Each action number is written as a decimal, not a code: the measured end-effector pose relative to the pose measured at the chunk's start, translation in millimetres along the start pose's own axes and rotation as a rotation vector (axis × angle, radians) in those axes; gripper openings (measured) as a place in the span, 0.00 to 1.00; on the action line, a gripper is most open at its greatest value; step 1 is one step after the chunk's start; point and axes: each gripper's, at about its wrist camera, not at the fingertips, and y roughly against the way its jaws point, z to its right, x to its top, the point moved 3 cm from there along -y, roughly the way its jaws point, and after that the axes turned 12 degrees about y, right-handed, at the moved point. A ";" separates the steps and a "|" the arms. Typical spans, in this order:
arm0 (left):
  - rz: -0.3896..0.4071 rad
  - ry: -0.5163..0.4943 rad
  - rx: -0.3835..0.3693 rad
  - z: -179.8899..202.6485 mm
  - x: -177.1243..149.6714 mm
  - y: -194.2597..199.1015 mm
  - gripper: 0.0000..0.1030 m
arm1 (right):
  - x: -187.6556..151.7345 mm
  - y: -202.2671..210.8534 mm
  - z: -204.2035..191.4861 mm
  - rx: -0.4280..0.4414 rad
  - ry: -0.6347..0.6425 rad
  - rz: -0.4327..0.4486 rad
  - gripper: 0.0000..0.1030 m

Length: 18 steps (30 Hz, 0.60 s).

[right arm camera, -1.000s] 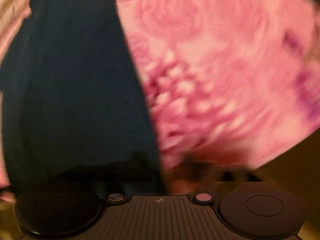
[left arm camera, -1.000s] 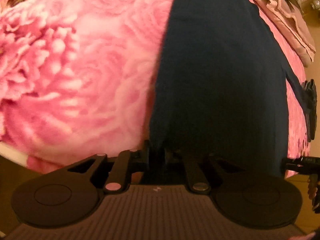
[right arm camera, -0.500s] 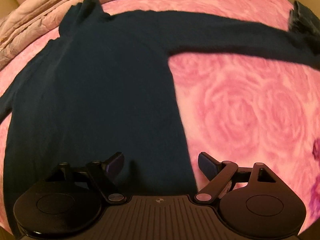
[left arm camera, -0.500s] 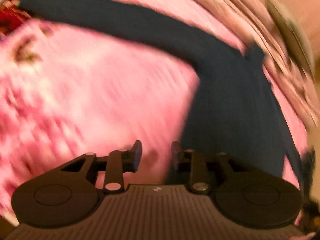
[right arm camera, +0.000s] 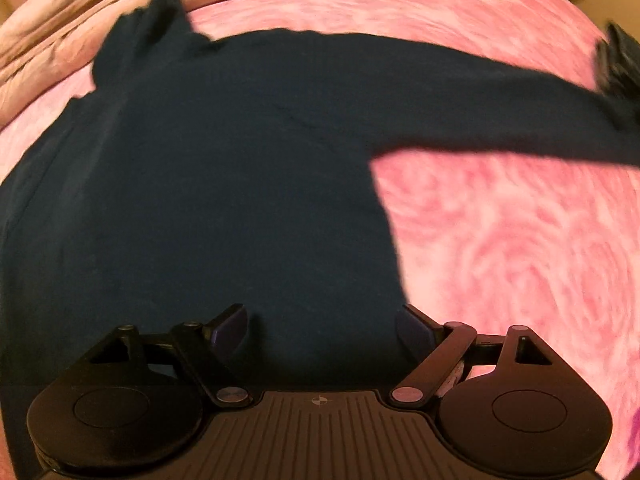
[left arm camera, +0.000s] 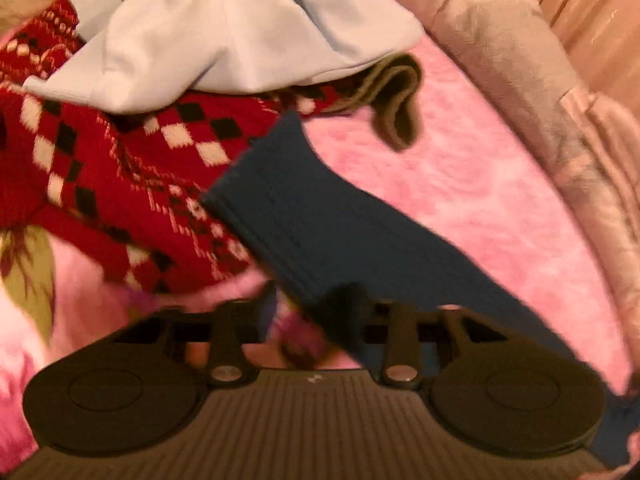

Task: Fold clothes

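Lying spread under open right tongs (right arm camera: 324,326): navy sweater (right arm camera: 208,184).

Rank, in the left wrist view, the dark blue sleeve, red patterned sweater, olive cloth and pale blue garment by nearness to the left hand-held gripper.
1. Dark blue sleeve: at the left hand-held gripper.
2. Red patterned sweater: left.
3. Olive cloth and pale blue garment: farthest, too close to call.

No words, brand names or numbers can be read in either view. The only sign is a small round crosshair mark (right arm camera: 319,400) on the ribbed top of the right gripper's housing. A similar pale mark (left arm camera: 315,378) stands on the left gripper's housing, too blurred to make out.
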 end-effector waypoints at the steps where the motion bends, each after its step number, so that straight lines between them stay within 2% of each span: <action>1: 0.025 -0.062 0.009 4.4 -2.3 0.3 0.07 | 2.6 -2.8 -4.2 -0.003 0.016 -0.001 0.82; 4: 0.117 -0.239 0.040 19.4 -11.6 8.4 0.05 | 4.7 -11.2 -8.3 -0.015 0.028 -0.018 0.82; 6: 0.206 -0.310 0.031 23.9 -8.8 19.3 0.05 | 4.2 -12.4 -6.4 -0.021 0.018 -0.024 0.82; 8: 0.195 -0.350 0.071 21.1 -3.3 9.7 0.06 | 3.9 -14.6 -3.9 -0.032 0.025 -0.021 0.82; 10: 0.137 -0.408 0.124 19.6 -3.5 -10.3 0.07 | 3.3 -18.5 -3.4 -0.041 0.033 -0.029 0.82; 12: 0.161 -0.467 0.152 29.5 -6.1 -10.1 0.10 | 4.8 -21.1 -2.6 -0.044 0.037 -0.031 0.82; 15: 0.185 -0.365 0.184 36.5 -4.7 8.6 0.17 | 9.9 -16.8 0.0 -0.037 0.051 -0.001 0.82; 18: 0.216 -0.200 0.217 41.2 -12.3 37.1 0.14 | 20.7 -10.1 7.0 -0.052 0.064 0.053 0.82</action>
